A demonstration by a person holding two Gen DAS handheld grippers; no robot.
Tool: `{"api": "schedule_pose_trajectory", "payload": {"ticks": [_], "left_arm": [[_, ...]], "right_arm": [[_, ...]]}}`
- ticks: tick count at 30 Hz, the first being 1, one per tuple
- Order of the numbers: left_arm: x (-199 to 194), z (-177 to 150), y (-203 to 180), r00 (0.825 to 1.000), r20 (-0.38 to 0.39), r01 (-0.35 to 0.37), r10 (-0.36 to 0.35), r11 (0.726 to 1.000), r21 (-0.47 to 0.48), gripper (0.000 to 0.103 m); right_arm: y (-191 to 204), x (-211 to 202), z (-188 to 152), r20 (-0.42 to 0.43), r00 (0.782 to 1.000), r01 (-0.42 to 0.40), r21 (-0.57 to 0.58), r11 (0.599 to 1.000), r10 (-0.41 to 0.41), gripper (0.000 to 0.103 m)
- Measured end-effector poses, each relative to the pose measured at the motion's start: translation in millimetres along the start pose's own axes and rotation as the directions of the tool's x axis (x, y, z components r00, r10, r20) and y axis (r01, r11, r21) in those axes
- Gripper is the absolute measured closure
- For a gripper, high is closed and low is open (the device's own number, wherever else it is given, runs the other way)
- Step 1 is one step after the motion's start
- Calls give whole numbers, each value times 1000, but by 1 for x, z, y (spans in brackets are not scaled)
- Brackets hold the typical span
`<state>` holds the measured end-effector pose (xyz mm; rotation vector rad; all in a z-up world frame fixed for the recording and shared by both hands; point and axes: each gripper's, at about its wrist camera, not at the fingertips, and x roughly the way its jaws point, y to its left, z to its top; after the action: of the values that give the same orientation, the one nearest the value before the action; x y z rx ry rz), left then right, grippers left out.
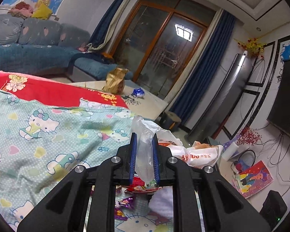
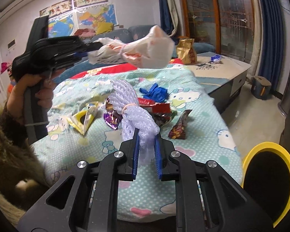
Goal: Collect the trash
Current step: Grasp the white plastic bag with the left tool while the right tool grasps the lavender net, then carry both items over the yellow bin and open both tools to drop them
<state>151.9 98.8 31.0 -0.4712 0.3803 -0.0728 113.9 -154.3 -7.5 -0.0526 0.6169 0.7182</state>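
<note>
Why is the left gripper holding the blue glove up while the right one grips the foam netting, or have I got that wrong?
One thing is off: the left gripper holds a white plastic bag, as both views show. The blue glove lies on the bed cover. The right gripper does grip the foam netting.

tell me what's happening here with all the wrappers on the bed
A person is clearing trash off a blanket with a handheld gripper in each hand. The left gripper has its jaws shut on a plastic bag and holds it up in the air. The right gripper has its jaws shut on a piece of foam netting. Snack wrappers and a blue glove lie on the blanket, not yet collected. A yellow-rimmed bin sits at the near right.
</note>
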Motion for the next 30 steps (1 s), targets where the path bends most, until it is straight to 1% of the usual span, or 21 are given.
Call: {"api": "schedule_pose_trajectory", "payload": {"ticks": [6, 11, 14, 22, 30], "left_arm": [[-16, 5, -11, 999, 30, 31, -31, 999, 17, 89], [-22, 5, -25, 998, 32, 59, -61, 997, 44, 89], [-20, 3, -34, 997, 20, 76, -77, 995, 59, 89], [-12, -8, -55, 994, -14, 113, -112, 988, 102, 89], [-3, -19, -75, 989, -48, 145, -140, 979, 143, 89]], "right_arm": [[-9, -15, 6, 34, 998, 44, 27, 999, -45, 93], [-20, -27, 10, 61, 993, 94, 55, 994, -97, 93], [-29, -33, 12, 70, 989, 126, 77, 989, -131, 93], [-61, -52, 10, 81, 968, 223, 155, 962, -237, 93], [-84, -70, 1, 88, 947, 282, 224, 933, -308, 93]]}}
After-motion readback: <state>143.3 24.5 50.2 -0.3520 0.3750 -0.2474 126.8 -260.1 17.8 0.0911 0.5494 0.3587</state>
